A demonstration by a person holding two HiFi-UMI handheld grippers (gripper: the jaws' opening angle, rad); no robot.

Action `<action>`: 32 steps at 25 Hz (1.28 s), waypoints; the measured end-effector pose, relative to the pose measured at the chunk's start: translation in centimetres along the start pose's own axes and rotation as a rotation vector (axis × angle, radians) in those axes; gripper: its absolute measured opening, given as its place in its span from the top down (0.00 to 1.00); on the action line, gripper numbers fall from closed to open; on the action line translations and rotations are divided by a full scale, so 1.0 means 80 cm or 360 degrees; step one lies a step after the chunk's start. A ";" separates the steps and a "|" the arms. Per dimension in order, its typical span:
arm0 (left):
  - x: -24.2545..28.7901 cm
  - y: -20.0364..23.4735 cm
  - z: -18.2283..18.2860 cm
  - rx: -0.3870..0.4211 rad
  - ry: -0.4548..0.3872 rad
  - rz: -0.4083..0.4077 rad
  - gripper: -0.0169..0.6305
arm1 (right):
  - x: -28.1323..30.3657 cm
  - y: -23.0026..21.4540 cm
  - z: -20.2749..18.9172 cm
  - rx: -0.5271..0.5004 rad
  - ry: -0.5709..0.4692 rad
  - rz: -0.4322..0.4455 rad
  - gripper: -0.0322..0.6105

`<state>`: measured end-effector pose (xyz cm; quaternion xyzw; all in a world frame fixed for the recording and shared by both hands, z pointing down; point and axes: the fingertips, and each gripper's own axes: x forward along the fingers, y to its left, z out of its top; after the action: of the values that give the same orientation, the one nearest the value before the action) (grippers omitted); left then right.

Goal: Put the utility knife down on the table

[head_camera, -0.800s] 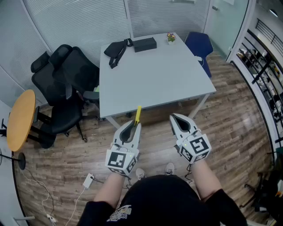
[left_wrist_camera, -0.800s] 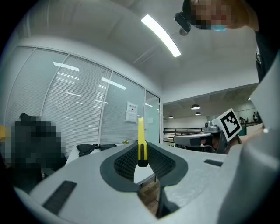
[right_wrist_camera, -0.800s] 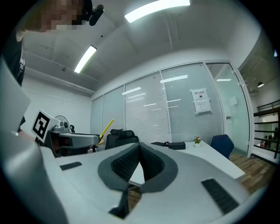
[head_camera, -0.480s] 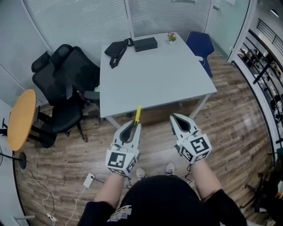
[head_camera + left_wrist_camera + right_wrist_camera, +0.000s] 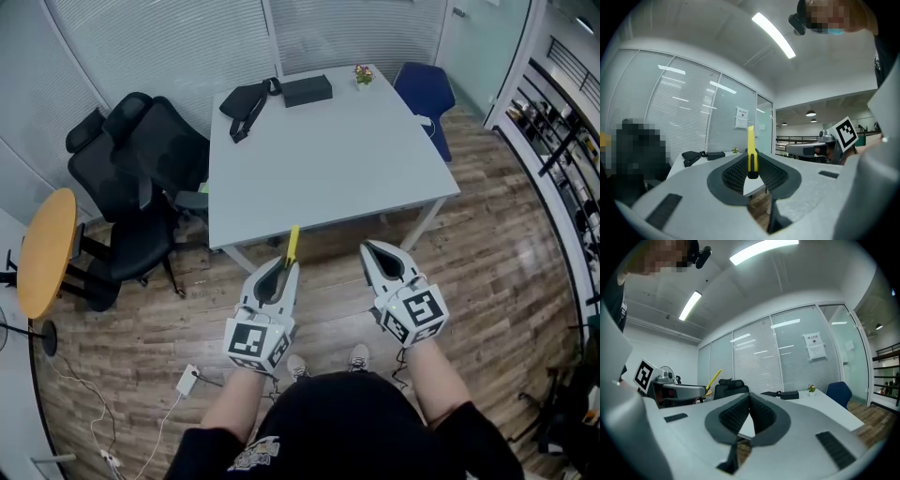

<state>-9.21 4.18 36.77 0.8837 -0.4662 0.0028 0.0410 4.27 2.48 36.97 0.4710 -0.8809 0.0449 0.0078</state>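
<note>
A yellow utility knife [image 5: 292,246] sticks forward and up out of my left gripper [image 5: 286,265], which is shut on its lower end. In the left gripper view the utility knife [image 5: 751,145] stands upright between the dark ribbed pads [image 5: 733,172] of the left gripper [image 5: 752,165]. My right gripper [image 5: 367,248] is beside it, shut with nothing held; its pads meet at the tips in the right gripper view [image 5: 749,397]. Both grippers are held level over the wooden floor, just short of the near edge of the white table [image 5: 328,169].
At the table's far edge lie a black bag [image 5: 246,105], a black box [image 5: 307,91] and a small flower pot [image 5: 362,75]. Black office chairs [image 5: 141,178] stand left of the table, a blue chair [image 5: 424,94] at its far right, and a round wooden table [image 5: 45,253] further left.
</note>
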 end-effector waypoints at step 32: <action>0.086 -0.079 -0.012 -0.0005 0.0024 0.0131 0.87 | -0.030 -0.127 -0.010 0.0042 0.0009 0.0107 0.95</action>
<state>-0.07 2.14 37.58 0.8637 -0.5018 0.0103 0.0457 14.03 -1.06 38.36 0.4411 -0.8955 0.0583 0.0026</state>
